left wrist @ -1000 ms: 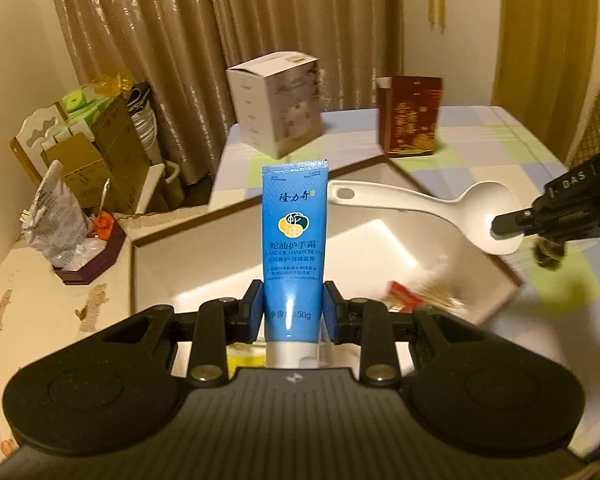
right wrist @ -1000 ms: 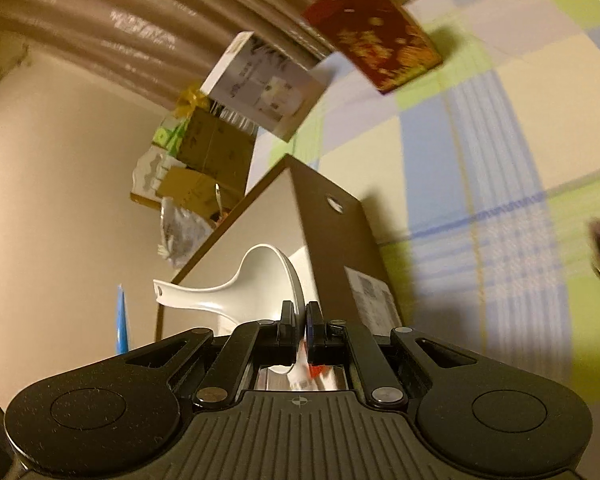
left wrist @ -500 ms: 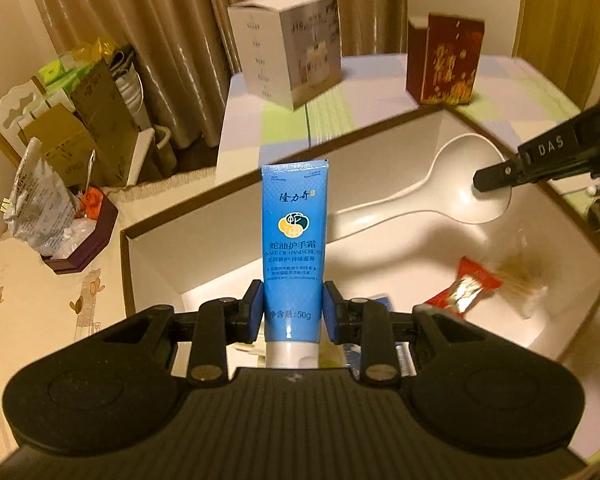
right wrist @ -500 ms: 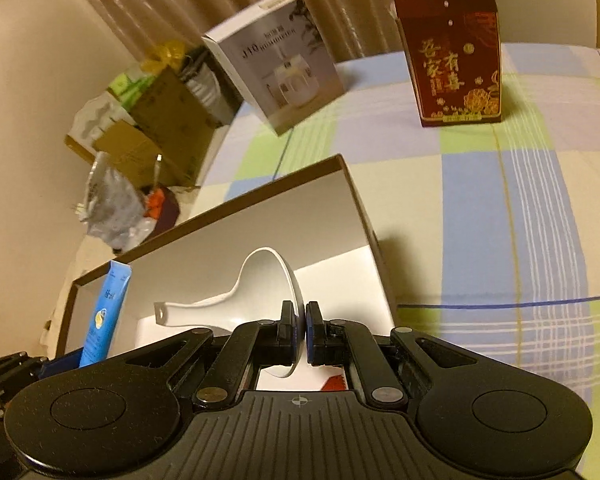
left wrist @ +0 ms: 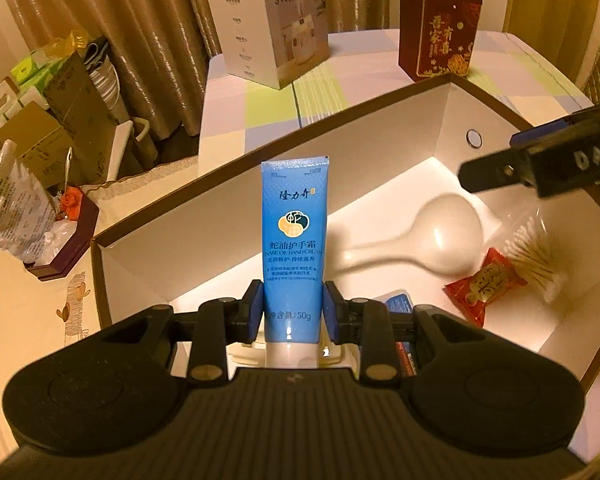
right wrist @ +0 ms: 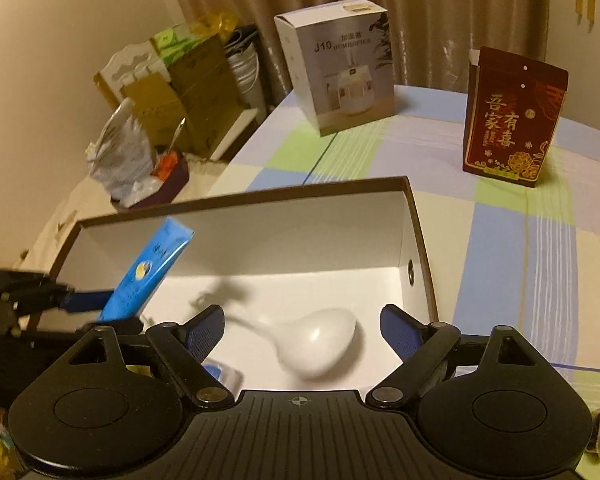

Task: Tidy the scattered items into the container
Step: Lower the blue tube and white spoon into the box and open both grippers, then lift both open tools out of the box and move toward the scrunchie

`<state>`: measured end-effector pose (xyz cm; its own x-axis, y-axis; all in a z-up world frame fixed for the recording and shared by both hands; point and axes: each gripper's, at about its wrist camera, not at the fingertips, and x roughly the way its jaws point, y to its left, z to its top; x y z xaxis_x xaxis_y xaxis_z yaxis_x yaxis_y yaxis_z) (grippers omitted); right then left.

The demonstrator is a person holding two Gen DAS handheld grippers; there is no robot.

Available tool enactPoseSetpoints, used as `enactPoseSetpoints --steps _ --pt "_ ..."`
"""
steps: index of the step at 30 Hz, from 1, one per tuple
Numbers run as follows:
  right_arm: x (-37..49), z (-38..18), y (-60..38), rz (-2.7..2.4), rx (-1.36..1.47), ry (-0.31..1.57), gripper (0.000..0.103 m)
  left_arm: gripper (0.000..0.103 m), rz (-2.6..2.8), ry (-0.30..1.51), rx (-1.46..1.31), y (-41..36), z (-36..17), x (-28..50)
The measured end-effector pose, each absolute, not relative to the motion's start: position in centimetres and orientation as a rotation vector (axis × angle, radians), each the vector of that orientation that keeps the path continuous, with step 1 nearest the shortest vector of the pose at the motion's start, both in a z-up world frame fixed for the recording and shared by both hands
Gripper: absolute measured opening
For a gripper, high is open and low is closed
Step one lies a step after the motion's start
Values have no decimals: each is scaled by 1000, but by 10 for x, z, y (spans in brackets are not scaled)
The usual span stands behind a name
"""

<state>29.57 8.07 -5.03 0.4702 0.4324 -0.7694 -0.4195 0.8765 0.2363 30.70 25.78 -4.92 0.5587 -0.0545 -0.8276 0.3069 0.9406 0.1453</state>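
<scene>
Left gripper: fingers pinching blue tube, "SNAKE OIL HAND CREAM", "50g"
Right gripper: fingers spreading, nothing between; "DAS"
Grey box: "J10"

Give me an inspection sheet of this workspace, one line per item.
Surface: checked tablecloth.
Job's things: white spoon, red packet and cotton swabs lie in the open box.
Clutter: humidifier box and red carton stand beyond.
Grippers: left gripper holds the blue hand cream tube over the box; right gripper is opening, nothing between its pads.
Cables: nothing seen.
Surroundings: curtains, stacked cartons beside the table.
</scene>
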Motion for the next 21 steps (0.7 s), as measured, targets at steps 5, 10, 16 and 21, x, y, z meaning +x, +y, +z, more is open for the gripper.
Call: enactPoseSetpoints --steps 5,10,16,21 --pt "289 -48 80 555 -20 962 90 38 -205 949 317 255 -51 312" --pt "274 -42 83 606 -122 926 90 53 -171 914 342 252 -41 311" --pt "254 -38 81 639 -218 893 90 70 -133 930 319 251 -34 301" --pt "240 -36 74 648 -267 876 91 81 -103 941 285 250 -25 287"
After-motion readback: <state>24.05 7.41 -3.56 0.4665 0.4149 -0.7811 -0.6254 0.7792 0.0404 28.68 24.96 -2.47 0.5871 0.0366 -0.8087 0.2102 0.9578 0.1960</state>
